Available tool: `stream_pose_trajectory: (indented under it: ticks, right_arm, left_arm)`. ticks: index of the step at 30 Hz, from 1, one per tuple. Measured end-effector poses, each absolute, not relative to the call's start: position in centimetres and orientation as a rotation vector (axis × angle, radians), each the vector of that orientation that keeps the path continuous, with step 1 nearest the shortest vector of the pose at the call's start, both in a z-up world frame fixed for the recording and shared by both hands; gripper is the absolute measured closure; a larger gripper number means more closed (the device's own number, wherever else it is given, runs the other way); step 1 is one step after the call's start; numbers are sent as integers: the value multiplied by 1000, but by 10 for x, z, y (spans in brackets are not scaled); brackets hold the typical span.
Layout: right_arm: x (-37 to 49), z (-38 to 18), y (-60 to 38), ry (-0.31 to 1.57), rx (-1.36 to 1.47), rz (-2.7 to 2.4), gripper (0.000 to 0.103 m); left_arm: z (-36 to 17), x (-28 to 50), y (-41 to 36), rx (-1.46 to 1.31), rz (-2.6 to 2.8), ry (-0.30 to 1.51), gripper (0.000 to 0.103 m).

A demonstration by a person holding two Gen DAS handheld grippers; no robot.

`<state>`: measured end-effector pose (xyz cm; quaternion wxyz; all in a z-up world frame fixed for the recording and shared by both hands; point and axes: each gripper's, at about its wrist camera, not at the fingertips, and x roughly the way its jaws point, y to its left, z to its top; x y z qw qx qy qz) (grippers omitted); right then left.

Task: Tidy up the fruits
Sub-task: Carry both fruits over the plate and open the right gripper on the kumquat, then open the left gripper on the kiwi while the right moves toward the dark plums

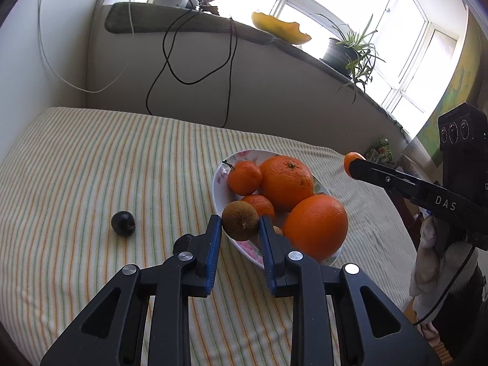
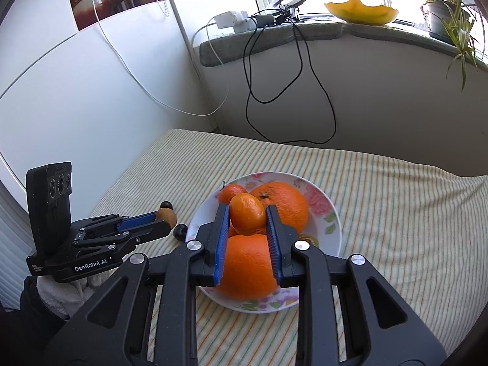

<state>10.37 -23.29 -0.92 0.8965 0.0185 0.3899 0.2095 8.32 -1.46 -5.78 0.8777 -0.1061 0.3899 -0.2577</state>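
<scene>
1. Left gripper (image 1: pixel 240 224): blue-padded fingers (image 1: pixel 213 241) clenched on a small round brown fruit with a dry stem scar (image 1: pixel 240 220), held in the air at the near rim of the white floral plate (image 1: pixel 217 183).
2. Right gripper (image 2: pixel 247 217): fingers (image 2: pixel 222 231) clenched on a small glossy orange mandarin (image 2: pixel 247 215), held above the plate's contents.
3. The plate sits on a surface covered with striped green-and-orange cloth (image 1: pixel 91 158); whether bed or desk, cannot tell. It already holds two large oranges (image 1: pixel 315 227) and at least two small mandarins (image 1: pixel 244 177), piled close.
4. A small dark purple round fruit (image 1: pixel 123 223) lies loose on the cloth, well apart from the plate on the left.
5. Risks, as judged:
   - Pile is crowded and rounded; a fruit released on top may roll off the rim onto the cloth.
   - Both grippers converge on one plate; their fingers could knock together or nudge the plate.
   - Brown fruit is gripped near the fingertips; a jolt could slip it out.
   - Soft cloth may let the plate tip if pressed at its edge.
</scene>
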Motion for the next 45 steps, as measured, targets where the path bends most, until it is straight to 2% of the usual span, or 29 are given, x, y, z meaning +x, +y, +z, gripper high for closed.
stream_pose_trajectory:
  ticks: [19, 30, 32, 34, 40, 45]
  right_arm:
    - [146, -51, -277, 902, 116, 361, 78]
    - [149, -54, -277, 909, 121, 374, 77]
    - [148, -53, -278, 906, 127, 372, 60]
    - [146, -51, -278, 893, 130, 363, 50]
    - [142, -46, -279, 883, 141, 373, 50]
    - [137, -43, -279, 872, 149, 373, 44]
  left_arm:
    - [-64, 92, -35, -201, -534, 848, 80]
    - [-64, 95, -40, -194, -528, 855, 78]
    - [-64, 95, -40, -196, -527, 852, 69]
    - [-63, 94, -39, -197, -521, 847, 56]
    - [-62, 92, -38, -197, -520, 843, 55]
    - [-62, 91, -36, -196, -518, 843, 55]
